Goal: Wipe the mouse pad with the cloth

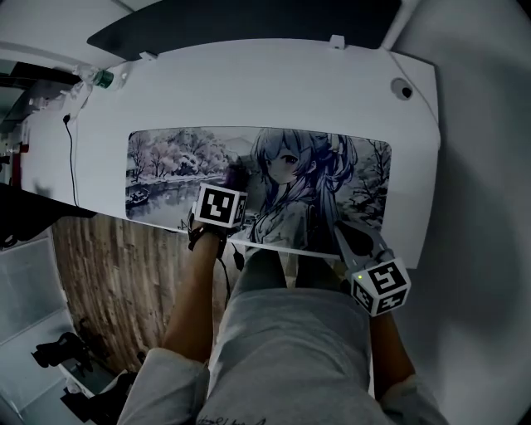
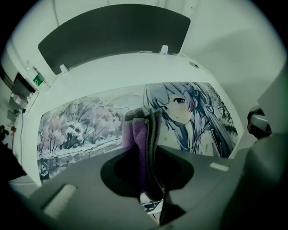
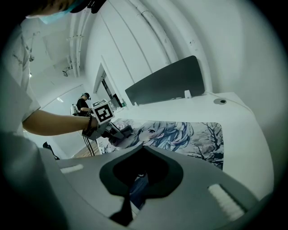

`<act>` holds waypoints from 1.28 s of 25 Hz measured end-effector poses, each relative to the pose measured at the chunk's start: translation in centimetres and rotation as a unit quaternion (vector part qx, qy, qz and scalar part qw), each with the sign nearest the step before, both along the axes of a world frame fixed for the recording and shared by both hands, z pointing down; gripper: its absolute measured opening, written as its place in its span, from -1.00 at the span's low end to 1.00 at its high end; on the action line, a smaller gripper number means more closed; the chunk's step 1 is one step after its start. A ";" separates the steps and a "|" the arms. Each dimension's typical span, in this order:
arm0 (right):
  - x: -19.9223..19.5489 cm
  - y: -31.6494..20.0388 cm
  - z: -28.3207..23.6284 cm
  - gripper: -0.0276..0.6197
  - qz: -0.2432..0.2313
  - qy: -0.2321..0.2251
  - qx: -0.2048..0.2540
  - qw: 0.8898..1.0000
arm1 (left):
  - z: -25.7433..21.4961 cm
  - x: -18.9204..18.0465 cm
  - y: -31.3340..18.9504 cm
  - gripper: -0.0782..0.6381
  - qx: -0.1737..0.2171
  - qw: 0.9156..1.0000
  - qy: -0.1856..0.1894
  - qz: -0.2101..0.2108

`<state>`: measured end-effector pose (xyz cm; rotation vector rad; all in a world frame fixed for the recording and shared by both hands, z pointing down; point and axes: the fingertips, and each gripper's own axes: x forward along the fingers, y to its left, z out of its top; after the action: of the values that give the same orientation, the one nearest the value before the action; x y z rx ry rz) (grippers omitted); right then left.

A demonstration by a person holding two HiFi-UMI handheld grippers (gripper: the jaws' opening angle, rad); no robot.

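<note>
The long mouse pad with an anime print lies across the white desk. My left gripper is over the pad's middle, shut on a folded purple cloth. In the left gripper view the cloth stands upright between the closed jaws, above the pad. My right gripper is at the pad's front edge on the right, jaws shut. I cannot tell whether it pinches the pad. The right gripper view shows the left gripper, the cloth and the pad.
A dark divider panel stands along the desk's far edge. A black cable and a bottle are at the desk's left end, and a round grommet is at the far right. Wooden floor shows left of the person's lap.
</note>
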<state>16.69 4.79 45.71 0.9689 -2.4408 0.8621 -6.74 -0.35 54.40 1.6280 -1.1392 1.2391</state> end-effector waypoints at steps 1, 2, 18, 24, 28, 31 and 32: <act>0.4 -0.1 0.0 -0.90 0.003 -0.001 0.000 1.000 | 0.0 0.5 -0.1 -0.49 0.001 1.000 -0.001 0.003; 0.9 -0.2 0.0 -0.90 0.007 -0.003 0.001 1.000 | 0.0 1.1 -0.1 -0.49 0.001 1.000 -0.001 0.005; 5.0 0.2 0.5 -0.90 0.018 -0.011 0.000 1.000 | 0.1 11.6 -0.2 -0.49 -0.001 0.998 0.047 0.048; 6.9 0.4 0.6 -0.89 0.031 -0.009 0.000 0.999 | 0.0 16.8 -0.1 -0.49 -0.009 0.993 0.089 0.073; 7.9 0.4 0.6 -0.90 0.041 -0.008 0.000 0.999 | 0.0 19.8 0.0 -0.49 -0.014 0.990 0.107 0.091; 8.7 0.4 0.6 -0.90 0.049 -0.006 0.000 0.999 | 0.0 22.2 0.2 -0.49 -0.019 0.987 0.123 0.104; 8.9 0.3 0.6 -0.90 0.051 -0.007 0.000 0.999 | 0.0 22.9 0.2 -0.49 -0.021 0.986 0.128 0.108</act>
<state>25.58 5.12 46.31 1.0995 -2.4203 0.9050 16.14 -0.14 54.38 1.8554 -0.7891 1.1366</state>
